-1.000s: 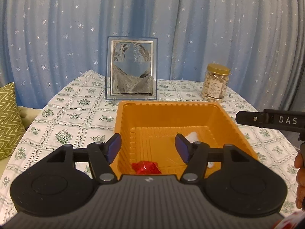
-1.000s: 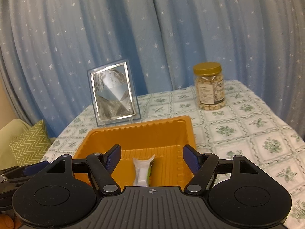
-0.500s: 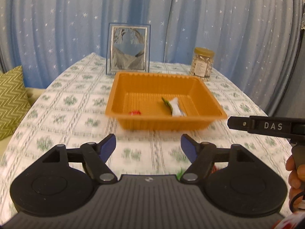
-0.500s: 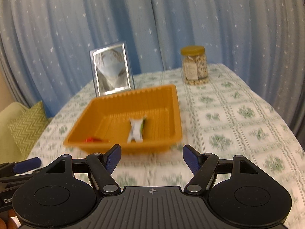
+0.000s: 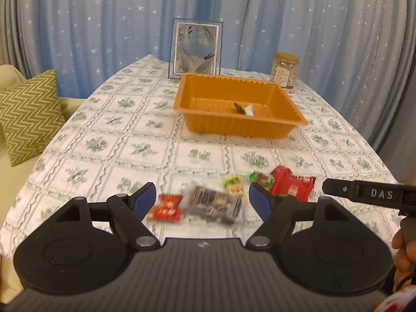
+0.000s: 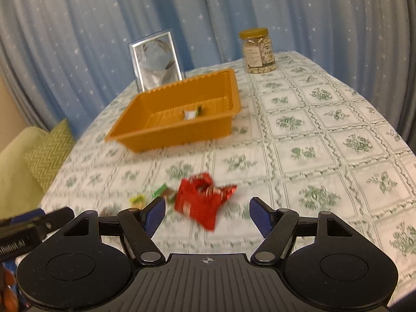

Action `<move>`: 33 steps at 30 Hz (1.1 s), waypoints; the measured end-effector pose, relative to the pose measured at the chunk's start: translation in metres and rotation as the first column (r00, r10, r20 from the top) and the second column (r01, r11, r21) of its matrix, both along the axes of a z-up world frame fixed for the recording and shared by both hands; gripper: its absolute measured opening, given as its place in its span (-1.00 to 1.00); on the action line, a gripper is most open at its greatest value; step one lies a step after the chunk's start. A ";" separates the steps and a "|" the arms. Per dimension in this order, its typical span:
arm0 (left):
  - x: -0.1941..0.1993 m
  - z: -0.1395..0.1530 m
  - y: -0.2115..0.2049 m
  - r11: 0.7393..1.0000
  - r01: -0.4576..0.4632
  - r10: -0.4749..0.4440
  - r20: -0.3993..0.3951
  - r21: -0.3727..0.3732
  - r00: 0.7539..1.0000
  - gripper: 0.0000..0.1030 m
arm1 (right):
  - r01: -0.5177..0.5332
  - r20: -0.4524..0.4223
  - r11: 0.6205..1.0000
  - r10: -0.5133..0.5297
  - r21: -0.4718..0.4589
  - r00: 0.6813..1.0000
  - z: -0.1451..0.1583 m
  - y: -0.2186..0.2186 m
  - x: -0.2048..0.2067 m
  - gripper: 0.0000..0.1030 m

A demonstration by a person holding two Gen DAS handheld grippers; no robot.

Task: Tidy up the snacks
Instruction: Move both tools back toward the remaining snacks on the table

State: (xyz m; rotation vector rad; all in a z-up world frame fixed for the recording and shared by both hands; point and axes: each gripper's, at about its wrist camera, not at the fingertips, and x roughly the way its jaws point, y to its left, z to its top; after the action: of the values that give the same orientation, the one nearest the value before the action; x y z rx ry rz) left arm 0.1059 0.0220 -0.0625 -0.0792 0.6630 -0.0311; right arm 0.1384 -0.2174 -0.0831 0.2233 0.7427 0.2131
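Orange tray (image 5: pixel 238 127) sat mid-counter; left tool (image 5: pixel 202 199) spread wide over dark packet (image 5: pixel 215 204), right tool (image 6: pixel 206 214) wide above red packet (image 6: pixel 201 204).

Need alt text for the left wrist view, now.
Open left gripper hovers above blurred snack packets on a floral tablecloth. Beyond, an orange tray holds a few snacks; picture frame and jar stand behind.

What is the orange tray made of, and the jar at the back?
The orange tray looks like thin molded plastic: its walls are ribbed and its rim has a slight sheen. The jar seems to be clear plastic or glass, since its contents show through; its gold lid could be metal or plastic.
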 end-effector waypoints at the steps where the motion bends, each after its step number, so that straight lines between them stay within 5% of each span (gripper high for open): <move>1: -0.003 -0.001 0.001 1.000 -0.002 0.002 -0.003 0.006 1.000 0.49 | -0.006 0.002 1.000 0.006 -0.009 1.000 -0.001 0.001 -0.003 0.39; 18: 0.009 -0.029 0.030 0.998 -0.034 0.039 -0.093 0.059 0.995 0.44 | -0.094 0.016 0.994 0.095 -0.057 0.995 -0.013 0.025 -0.003 0.39; 33: 0.048 -0.063 0.048 0.986 0.082 -0.054 -0.192 0.142 0.980 -0.14 | -0.135 -0.025 0.988 0.134 -0.079 0.991 -0.028 0.044 0.008 0.39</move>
State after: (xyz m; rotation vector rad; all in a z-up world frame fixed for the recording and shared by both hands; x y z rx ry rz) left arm 0.1542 0.0703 -0.1254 0.0866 0.8542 -0.0403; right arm 0.1469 -0.1732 -0.1115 0.0991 0.7848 0.3089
